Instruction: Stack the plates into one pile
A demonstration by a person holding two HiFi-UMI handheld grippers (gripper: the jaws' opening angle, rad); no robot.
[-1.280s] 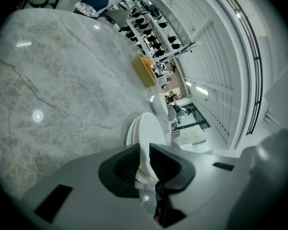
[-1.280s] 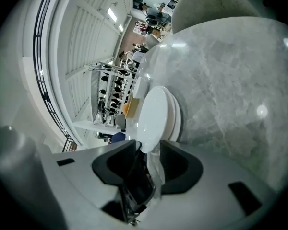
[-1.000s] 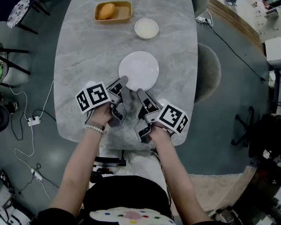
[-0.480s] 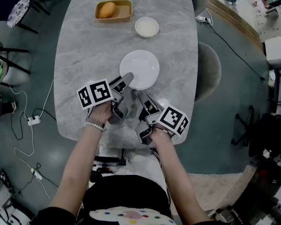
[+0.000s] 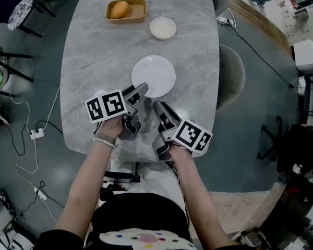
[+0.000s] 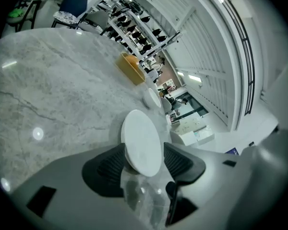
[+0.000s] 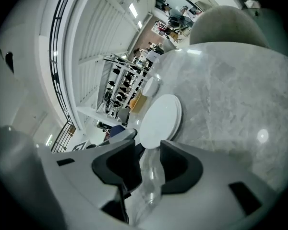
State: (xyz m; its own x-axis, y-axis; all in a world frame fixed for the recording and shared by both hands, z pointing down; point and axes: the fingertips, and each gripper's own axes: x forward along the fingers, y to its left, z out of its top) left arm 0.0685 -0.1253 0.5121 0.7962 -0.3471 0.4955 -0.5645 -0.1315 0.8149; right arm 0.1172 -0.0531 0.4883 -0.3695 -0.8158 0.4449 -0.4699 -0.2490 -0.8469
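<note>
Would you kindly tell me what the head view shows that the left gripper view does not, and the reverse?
Only the head view: the right gripper and the person's forearms. Only the left gripper view: the left gripper with black ribbed pads, just opened, standing apart astride the near rim of the round white plate, plus dark shelving beyond. Both: that plate on the grey marble table, the yellow rectangular tray and the small white dish.

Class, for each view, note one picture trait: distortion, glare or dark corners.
Head view: even light, the table sharp. Left gripper view: strong fisheye bending, black corners, a glare spot on the table. Right gripper view: same fisheye, another glare spot.
</note>
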